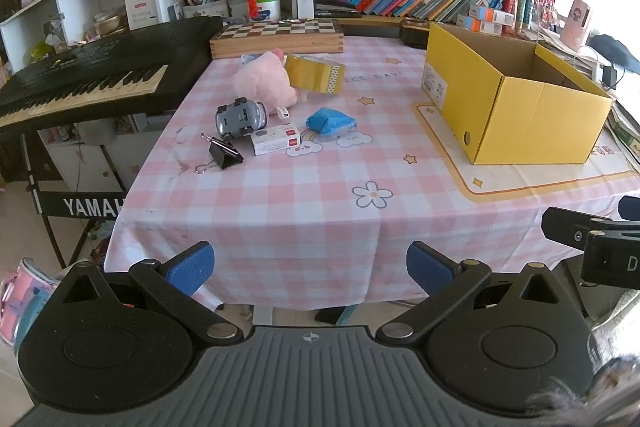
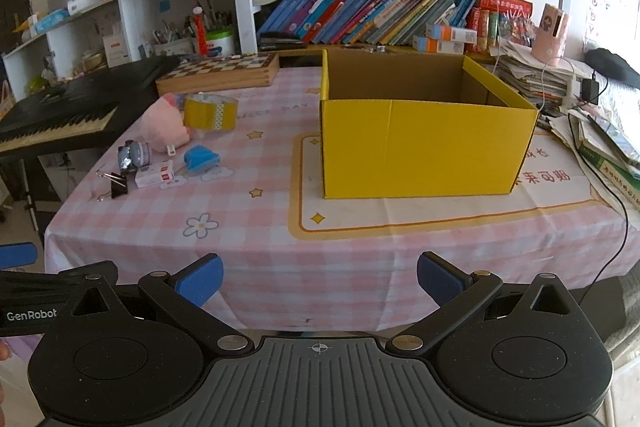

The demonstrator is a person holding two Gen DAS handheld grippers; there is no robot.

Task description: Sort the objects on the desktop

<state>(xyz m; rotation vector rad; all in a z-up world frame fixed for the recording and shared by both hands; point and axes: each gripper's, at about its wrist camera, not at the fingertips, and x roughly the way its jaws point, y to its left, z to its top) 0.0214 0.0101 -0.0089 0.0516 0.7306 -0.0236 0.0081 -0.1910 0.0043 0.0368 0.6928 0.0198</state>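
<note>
yellow box stands open on the desk; nothing is seen inside it. left tongs and right tongs are held released, nothing between them. toy car, binder clip, blue pack, tape roll are clustered at 11 o'clock of the left tongs, well apart.

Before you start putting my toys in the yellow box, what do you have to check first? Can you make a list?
1. Left gripper open, holding nothing: ok.
2. Right gripper open, holding nothing: ok.
3. Yellow box open on top: ok. Its floor is hidden, so whether it is empty: cannot tell.
4. Toy car lying on its side, wheels showing: not ok for an easy grab.
5. Tape roll leaning against the pink plush: not ok, may shift.
6. Binder clip sits apart from the white box: ok.
</note>
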